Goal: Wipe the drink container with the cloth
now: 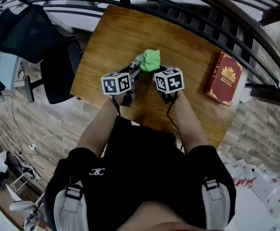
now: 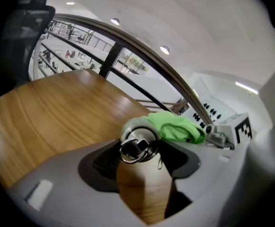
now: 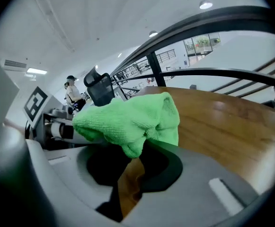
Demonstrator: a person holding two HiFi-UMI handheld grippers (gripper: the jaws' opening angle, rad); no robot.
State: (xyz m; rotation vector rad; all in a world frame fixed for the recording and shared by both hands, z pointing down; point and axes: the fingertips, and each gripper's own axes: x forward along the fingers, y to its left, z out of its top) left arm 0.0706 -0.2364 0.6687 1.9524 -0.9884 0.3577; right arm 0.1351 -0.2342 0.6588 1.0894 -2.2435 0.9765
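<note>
Left jaws: the left gripper has its jaws pressed on the drink container, one dark pad on each side of it.
Which way the container points: its long side runs the same way as the left jaws, away from that gripper. In the head view it goes up and to the right, toward the far side of the worktop. The end with a small metal ring faces back at the left gripper's camera.
Where the container is: it sits right between the left jaws, sticks out past their tips, and its far end is under the cloth. It is held over the middle of the worktop.
Right jaws: the right gripper pinches the green cloth at its jaw tips. A corner of the cloth hangs down into the gap between them.
Cloth: it is bunched up and lies on the far end of the container, touching it. In the right gripper view the grey container pokes out from the left side of the cloth.
Grippers together: they are close, side by side, each with a marker cube on top.
Worktop: brown wood, with a railing behind it.
Book: a red book lies on the right side of the worktop, well apart from the grippers.
Chair: a black chair stands to the left of the worktop.
</note>
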